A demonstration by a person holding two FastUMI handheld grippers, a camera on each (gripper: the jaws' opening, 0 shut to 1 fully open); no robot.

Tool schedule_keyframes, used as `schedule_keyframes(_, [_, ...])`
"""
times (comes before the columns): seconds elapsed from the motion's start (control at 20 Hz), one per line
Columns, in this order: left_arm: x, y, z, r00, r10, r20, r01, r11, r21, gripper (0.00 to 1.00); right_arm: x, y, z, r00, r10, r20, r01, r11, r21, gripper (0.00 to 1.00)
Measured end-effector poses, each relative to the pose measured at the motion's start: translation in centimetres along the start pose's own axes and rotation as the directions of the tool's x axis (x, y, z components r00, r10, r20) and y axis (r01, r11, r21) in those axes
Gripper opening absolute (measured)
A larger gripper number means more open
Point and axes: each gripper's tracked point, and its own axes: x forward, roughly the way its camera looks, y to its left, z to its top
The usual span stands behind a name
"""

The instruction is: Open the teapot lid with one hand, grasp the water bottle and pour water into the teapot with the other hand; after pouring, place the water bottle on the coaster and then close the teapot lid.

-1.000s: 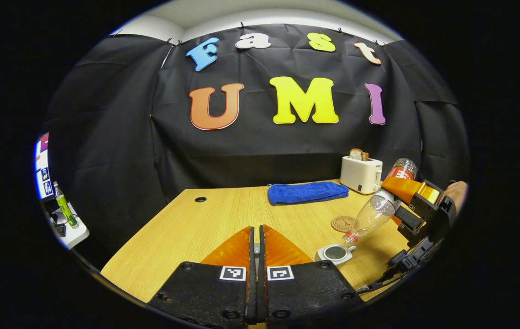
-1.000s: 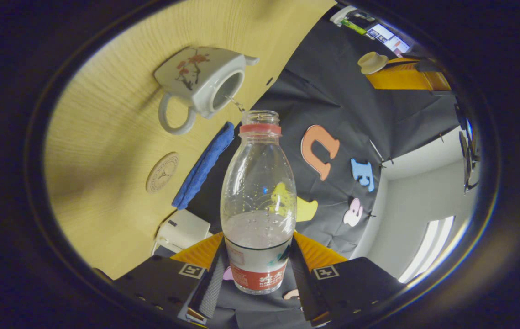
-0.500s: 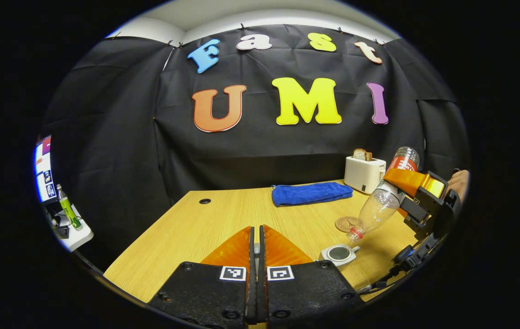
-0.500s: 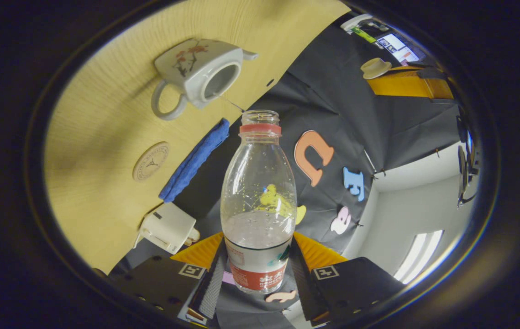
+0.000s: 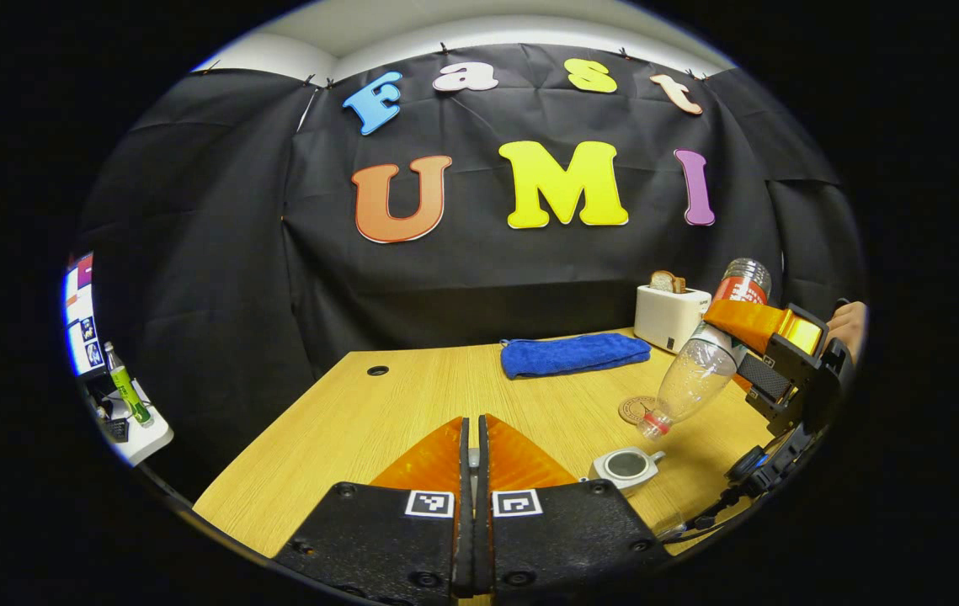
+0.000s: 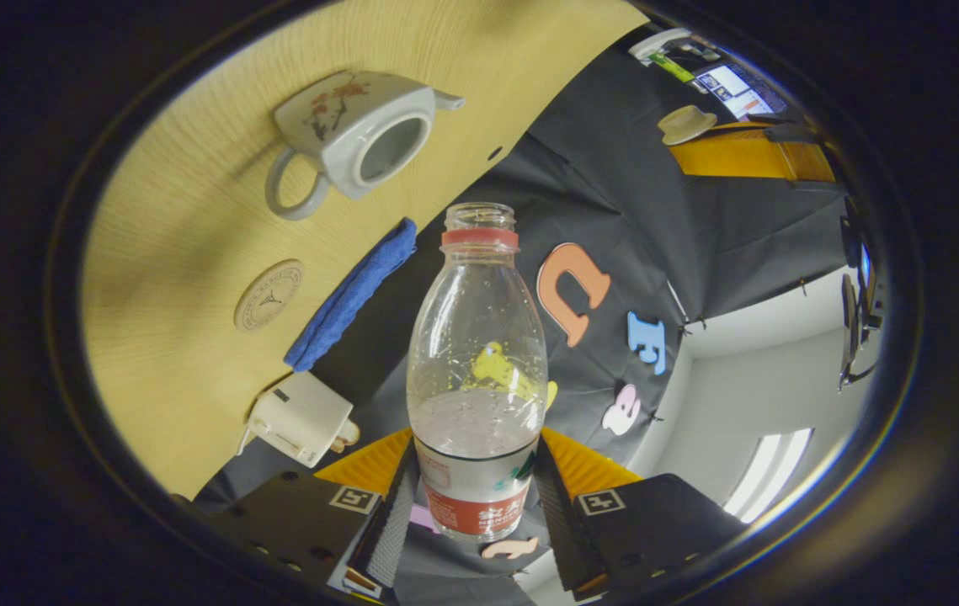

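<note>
Right gripper (image 6: 472,513) clamps water bottle (image 6: 477,370) at label, neck tilted down above open teapot (image 5: 626,465) near coaster (image 5: 636,410). Right gripper view: left gripper (image 6: 702,139) pinches teapot lid (image 6: 686,123); its own view has fingers near-closed, lid indiscernible.

Our left gripper (image 5: 471,459) hovers over the counter's near edge, level, its jaws pressed together on the lid's knob. Our right gripper (image 6: 474,505) hangs above the counter's right side, tipped forward and down, jaws clamped on either side of the water bottle (image 6: 476,370); a hand (image 5: 848,324) grips it from behind.
</note>
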Motion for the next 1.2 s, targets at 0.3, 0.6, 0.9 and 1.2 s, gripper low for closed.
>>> schedule_keyframes(0.3, [0.2,-0.2,-0.2,1.0,0.001,-0.005,-0.001,1.0,0.006,0.03,-0.5,1.8,0.5,0.999,0.036,-0.004,-0.036,0.994,0.099,0.74])
schedule_keyframes(0.6, [0.4,-0.5,-0.5,1.0,0.0,-0.014,0.0,1.0,0.015,0.03,-1.9,5.7,0.6,0.985,0.169,-0.031,-0.15,0.934,0.323,0.75])
schedule_keyframes(0.9, [0.6,-1.8,-0.4,1.0,-0.014,-0.01,0.015,1.0,0.024,0.03,-2.9,7.8,1.0,0.965,0.258,-0.042,-0.186,0.791,0.583,0.72])
schedule_keyframes(1.2, [0.0,-2.4,0.7,0.999,-0.041,0.016,0.041,0.999,-0.026,0.03,-1.9,9.3,1.6,0.939,0.342,-0.03,-0.177,0.557,0.811,0.75])
